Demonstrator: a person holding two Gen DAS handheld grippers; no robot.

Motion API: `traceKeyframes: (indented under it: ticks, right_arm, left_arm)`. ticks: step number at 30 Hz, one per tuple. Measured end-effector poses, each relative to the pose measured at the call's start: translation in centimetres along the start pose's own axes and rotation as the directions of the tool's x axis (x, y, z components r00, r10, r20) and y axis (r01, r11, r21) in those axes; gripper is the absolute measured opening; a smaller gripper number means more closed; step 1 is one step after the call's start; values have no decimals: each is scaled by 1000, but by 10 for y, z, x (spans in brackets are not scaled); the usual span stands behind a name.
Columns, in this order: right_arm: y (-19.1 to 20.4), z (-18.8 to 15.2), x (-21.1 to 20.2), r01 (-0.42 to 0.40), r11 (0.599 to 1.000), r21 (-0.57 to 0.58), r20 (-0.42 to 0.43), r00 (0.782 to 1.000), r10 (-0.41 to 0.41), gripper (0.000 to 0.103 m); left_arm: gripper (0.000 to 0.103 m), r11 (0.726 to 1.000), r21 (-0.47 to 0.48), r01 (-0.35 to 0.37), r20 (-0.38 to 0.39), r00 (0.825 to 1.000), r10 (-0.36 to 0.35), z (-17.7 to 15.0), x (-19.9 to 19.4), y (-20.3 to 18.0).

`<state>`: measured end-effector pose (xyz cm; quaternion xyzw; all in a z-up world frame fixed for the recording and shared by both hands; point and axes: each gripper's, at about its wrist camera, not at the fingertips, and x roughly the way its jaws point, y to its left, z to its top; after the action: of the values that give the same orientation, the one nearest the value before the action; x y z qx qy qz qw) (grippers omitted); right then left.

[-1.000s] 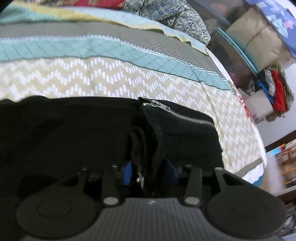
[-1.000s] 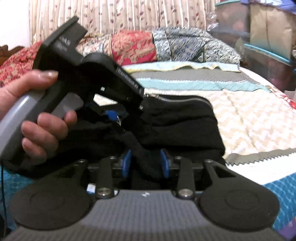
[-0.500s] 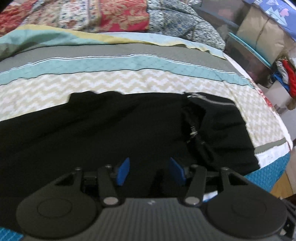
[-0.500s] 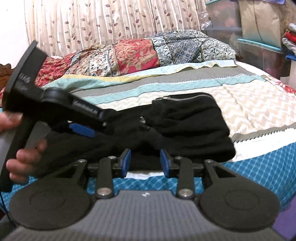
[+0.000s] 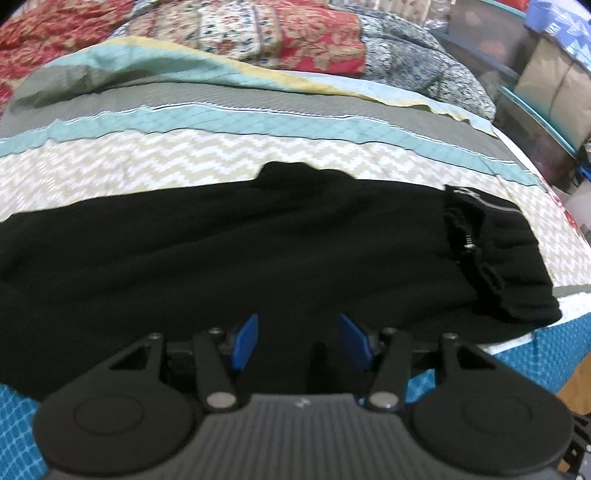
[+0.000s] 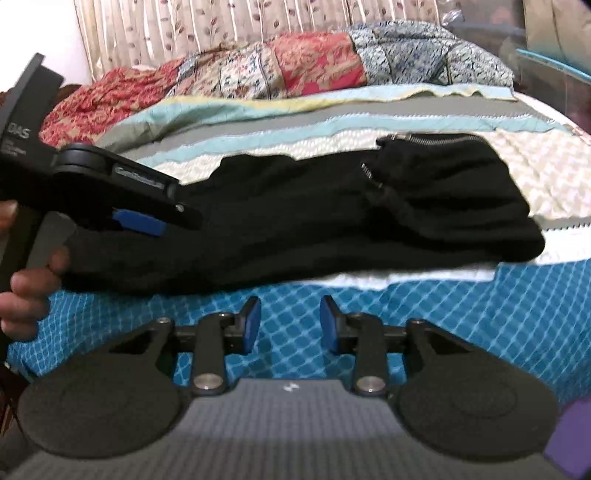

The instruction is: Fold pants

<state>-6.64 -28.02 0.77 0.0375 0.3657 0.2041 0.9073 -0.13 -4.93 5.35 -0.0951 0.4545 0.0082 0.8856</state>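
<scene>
Quilted bed [image 6: 424, 110] before a leaf-patterned curtain [image 6: 207, 29], storage bins [image 5: 535, 122] beside.

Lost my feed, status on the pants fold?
Left gripper open, right gripper open, both empty. Black pants lying folded lengthwise on bedspread. Nothing in the way.

A striped, zigzag bedspread [image 5: 184, 162] covers the bed; a patchwork quilt [image 6: 295, 62] lies bunched at its far edge, before leaf-print curtains [image 6: 221, 26].
</scene>
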Motion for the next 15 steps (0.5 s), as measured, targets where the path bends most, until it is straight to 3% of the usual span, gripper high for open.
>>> traceKeyframes:
  ticks: [9,15]
  right_arm:
    - [-9,-15,16,52,995,86,-68,997,-46,38]
    - [-8,-18,14,58,994,96,-55,997,-53,38]
  left_arm:
    - [51,999,-50,-14,-16,1000,13,-23,2,36]
    - [51,1000,-5,12,34,999,-12,-55,-12,58]
